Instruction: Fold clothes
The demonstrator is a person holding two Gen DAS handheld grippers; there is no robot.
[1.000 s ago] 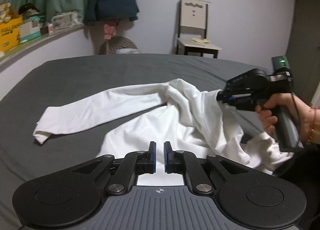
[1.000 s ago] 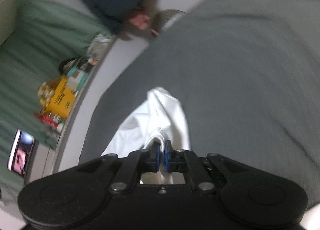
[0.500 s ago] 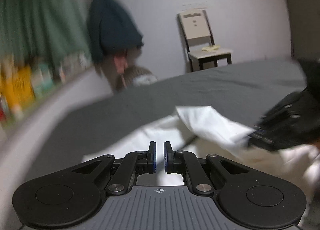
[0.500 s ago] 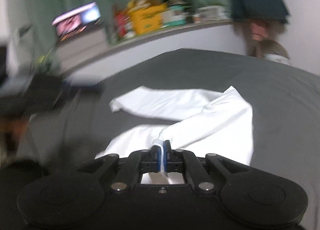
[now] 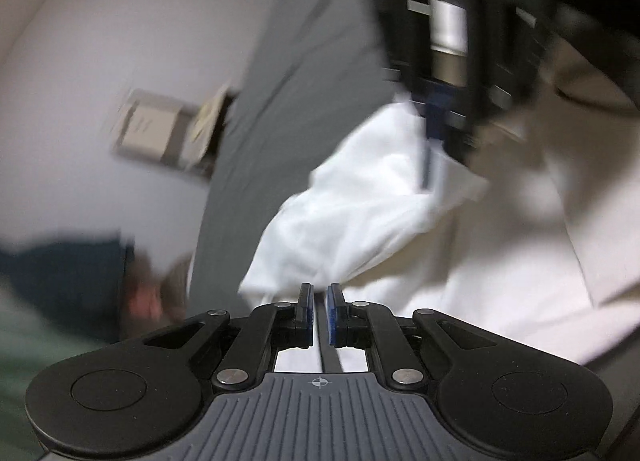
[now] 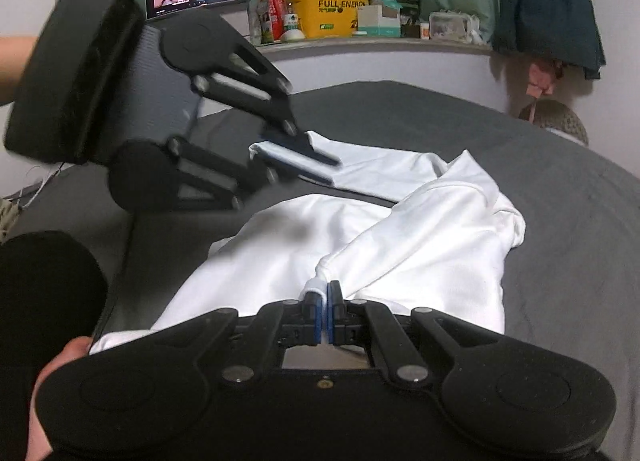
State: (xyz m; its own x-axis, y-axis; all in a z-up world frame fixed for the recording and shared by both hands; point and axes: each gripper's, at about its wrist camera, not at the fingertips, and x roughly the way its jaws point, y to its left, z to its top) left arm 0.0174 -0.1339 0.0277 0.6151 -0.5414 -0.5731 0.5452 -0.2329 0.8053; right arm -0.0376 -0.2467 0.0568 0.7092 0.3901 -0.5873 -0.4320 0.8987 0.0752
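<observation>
At the near edge of the dark grey bed (image 6: 560, 221), the right gripper (image 6: 324, 315) is pinching a white cuff between its blue pads, jaws clamped on the cloth, so the sleeve of the white garment (image 6: 420, 245) is running taut from the fingertips back across the body panel. Holding the cuff this way is probably letting the person carry the sleeve over the torso as one fold, though the pictures are not settling how far along the folding is. The gripper is sitting low and level, pointing across the bed toward the shelf (image 6: 380, 43) of boxes and a laptop screen.

Farther out, the left gripper (image 6: 304, 157) is hanging above the garment's other sleeve, tilted steeply down to its right, with a bare forearm behind it. Its jaws are standing a narrow gap apart (image 5: 319, 303) with no cloth between them in its own blurred view, which is rolled sideways. That sleeve is lying flat, stretched toward the far left.
</observation>
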